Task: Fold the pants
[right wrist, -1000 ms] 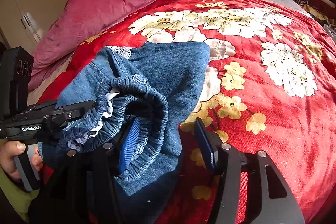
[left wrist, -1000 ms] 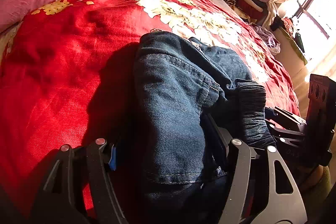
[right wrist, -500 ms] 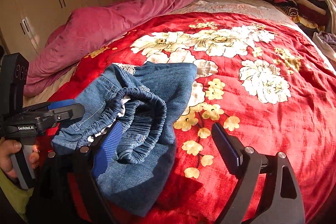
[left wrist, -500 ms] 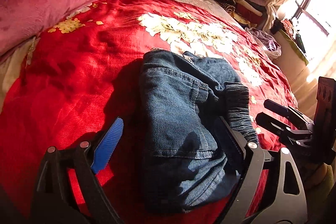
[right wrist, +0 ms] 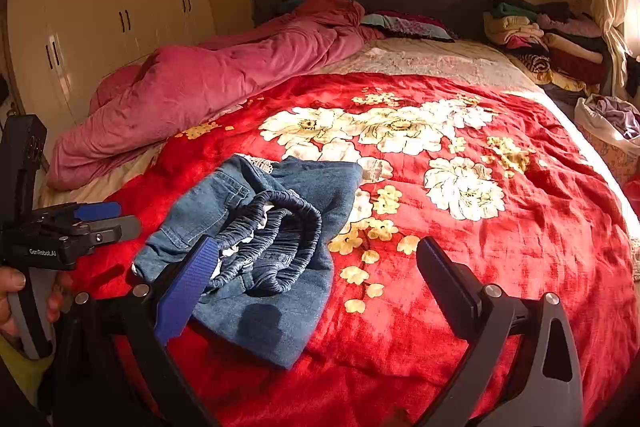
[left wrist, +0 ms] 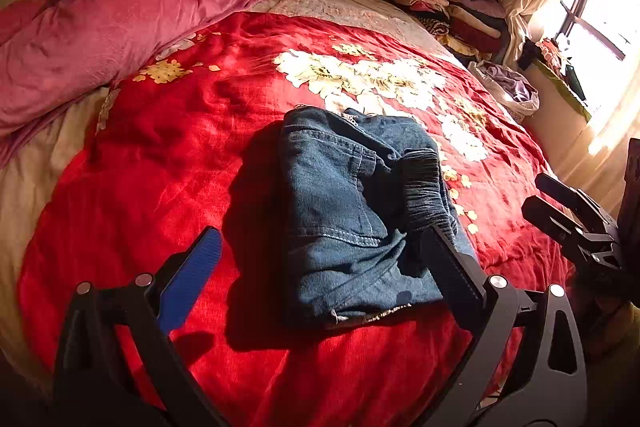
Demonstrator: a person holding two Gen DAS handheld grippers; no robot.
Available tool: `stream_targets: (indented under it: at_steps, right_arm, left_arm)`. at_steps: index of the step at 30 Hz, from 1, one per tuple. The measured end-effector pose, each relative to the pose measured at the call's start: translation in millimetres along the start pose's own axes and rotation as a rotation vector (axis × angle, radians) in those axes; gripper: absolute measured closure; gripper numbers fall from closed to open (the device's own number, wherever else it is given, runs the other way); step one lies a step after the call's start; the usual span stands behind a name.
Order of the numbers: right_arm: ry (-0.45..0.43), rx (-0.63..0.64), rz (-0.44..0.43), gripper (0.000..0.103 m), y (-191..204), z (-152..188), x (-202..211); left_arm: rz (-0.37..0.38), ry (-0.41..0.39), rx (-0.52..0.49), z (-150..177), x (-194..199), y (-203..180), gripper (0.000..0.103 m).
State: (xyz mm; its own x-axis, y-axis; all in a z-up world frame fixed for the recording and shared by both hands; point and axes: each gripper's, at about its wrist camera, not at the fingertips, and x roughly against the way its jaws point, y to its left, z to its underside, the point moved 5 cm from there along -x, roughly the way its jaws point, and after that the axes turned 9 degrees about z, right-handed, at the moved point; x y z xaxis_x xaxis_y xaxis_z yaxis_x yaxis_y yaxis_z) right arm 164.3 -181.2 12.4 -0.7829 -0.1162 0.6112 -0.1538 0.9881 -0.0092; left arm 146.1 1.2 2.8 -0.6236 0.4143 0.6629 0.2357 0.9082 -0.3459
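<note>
1. Pants lie bundled in a folded heap on the red floral blanket of the bed, elastic waistband on top.
2. Your left tongs are spread wide and hold nothing; the heap sits at 12 o'clock, just beyond the fingertips, its near hem between them.
3. Your right tongs are likewise released and empty; the pants lie toward 10 o'clock, partly behind the blue-padded left finger.
4. In the right wrist view, your left tongs appear at 9 o'clock, apart from the denim.
5. Pink duvet lies at 11 o'clock, well apart.
</note>
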Motion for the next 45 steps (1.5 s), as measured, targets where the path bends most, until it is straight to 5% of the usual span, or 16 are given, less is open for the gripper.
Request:
stream_targets:
  at_steps: [19, 30, 45]
  right_arm:
    - [-0.021, 0.031, 0.02, 0.005, 10, 38, 61]
    - [0.028, 0.029, 0.077, 0.005, 11, 78, 56]
    - [0.084, -0.003, 0.07, 0.005, 14, 94, 36]
  left_arm:
    - [-0.029, -0.045, 0.003, 56, 48, -16, 0.01]
    - [-0.056, 0.007, 0.031, 96, 36, -4, 0.01]
    - [-0.083, 0.016, 0.031, 101, 30, 0, 0.01]
